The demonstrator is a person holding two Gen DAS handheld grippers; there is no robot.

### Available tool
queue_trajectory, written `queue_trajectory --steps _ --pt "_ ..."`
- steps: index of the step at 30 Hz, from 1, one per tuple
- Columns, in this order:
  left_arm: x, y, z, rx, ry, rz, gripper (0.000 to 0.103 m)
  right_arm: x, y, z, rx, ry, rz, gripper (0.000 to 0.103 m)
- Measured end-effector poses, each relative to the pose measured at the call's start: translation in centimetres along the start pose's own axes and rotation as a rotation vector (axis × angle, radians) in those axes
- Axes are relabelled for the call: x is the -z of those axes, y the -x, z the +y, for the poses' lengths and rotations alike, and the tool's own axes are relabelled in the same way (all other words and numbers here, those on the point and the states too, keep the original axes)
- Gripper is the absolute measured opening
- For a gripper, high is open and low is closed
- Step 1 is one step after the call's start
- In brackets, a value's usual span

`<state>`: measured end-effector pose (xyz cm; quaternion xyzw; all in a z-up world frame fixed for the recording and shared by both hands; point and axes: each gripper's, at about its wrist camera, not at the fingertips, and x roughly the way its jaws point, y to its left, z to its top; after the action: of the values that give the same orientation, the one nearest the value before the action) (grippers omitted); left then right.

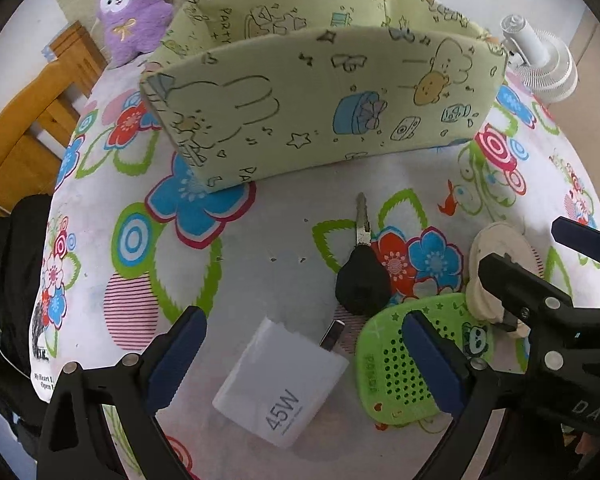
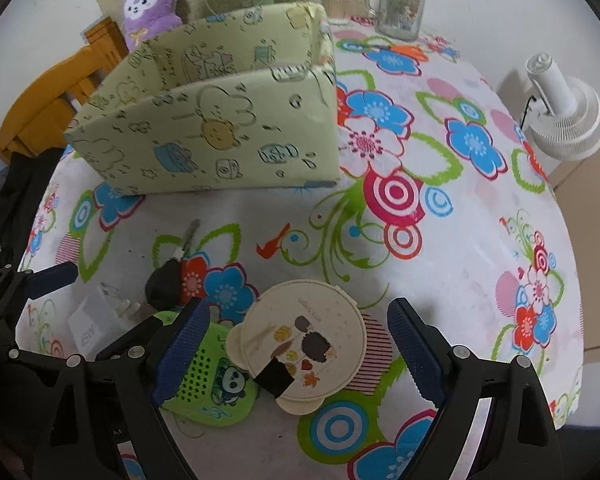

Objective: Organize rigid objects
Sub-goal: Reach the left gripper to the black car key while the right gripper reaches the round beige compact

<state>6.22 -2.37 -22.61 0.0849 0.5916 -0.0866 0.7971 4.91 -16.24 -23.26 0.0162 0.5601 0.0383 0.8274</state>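
The white charger (image 1: 280, 384) is being framed at lower centre by the spread left hand-held gripper (image 1: 304, 364); the cream round case (image 2: 304, 344) is being straddled, untouched, by the spread right hand-held gripper (image 2: 300, 344). The green box (image 1: 316, 92) is lying above on the surface (image 1: 260, 248).

Two fisheye cams, one on each gripper, both look steeply down at the table with flowered cloth (image 1: 260, 248) from close above.

Left wrist cam sits over the white charger (image 1: 284, 380), with its own fingers in the lower corners.

Right wrist cam sits a bit more to the right, over the round cream lid (image 2: 308, 340).

Both views share the middle: green box (image 1: 320, 100) at the far side, the black key (image 2: 168, 284), the green panda item (image 2: 208, 376). Each cam also sees the other gripper at its edge.
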Motion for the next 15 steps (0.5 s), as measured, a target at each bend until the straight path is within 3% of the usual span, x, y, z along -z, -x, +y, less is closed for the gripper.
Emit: queue_trajectory --steps 15 --pt "-1.3 -1.7 -0.4 0.069 0.020 0.007 0.098 0.0 -1.1 -2.7 0.028 -0.124 0.017 0.092"
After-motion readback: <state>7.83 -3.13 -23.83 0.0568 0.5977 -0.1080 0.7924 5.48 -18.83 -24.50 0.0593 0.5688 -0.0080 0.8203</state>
